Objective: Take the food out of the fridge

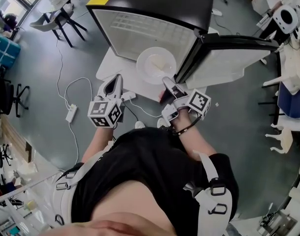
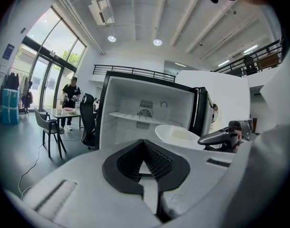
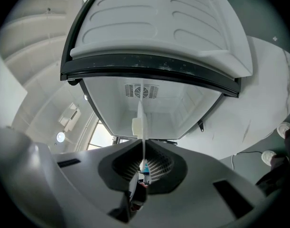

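One plate [image 1: 146,69] (right tool [image 1: 166,81] gripping), one fridge [image 1: 154,4]

fridge [image 1: 154,31] mouth open. door [image 1: 228,58] swung out on the right, walling off that side. white plate [image 1: 156,65], pinched at its rim by right gripper [image 1: 169,85], hangs before the right part of the mouth. left part open, one shelf [image 2: 135,118] across inside. cable [image 1: 71,90] on floor, left.
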The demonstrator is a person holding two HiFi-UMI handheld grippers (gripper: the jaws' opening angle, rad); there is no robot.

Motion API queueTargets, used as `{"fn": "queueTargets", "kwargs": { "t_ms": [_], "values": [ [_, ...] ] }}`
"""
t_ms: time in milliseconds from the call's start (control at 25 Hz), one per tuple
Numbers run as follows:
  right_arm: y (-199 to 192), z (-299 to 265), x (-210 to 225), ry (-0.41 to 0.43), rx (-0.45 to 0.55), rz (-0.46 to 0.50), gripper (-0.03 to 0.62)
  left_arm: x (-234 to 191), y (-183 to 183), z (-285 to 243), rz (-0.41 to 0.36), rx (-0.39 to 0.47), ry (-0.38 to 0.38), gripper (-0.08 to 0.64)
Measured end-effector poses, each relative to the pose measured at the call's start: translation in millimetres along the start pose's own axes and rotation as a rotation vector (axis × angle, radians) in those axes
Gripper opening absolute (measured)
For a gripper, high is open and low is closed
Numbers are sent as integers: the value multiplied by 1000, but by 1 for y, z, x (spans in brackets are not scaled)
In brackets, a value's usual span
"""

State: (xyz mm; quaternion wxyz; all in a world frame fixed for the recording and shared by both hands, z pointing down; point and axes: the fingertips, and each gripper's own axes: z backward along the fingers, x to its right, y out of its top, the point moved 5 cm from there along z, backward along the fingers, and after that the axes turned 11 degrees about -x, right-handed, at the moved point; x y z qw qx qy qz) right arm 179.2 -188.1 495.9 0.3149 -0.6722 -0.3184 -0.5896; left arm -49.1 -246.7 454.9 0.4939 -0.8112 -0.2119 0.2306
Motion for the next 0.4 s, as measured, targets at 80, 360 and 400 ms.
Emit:
{"fn": "queueTargets", "kwargs": {
  "t_ms": [80,360,400],
  "values": [
    [-1,-1,1,2,-6,-1,21,0,0,1,0,-2,5,2],
    [-1,-2,1,-7,-20,17,21,0,-1,2,5,-8,13,2],
    [0,-3,1,-8,-21,21,21,0,-1,2,6,-8,14,2]
  ]
}}
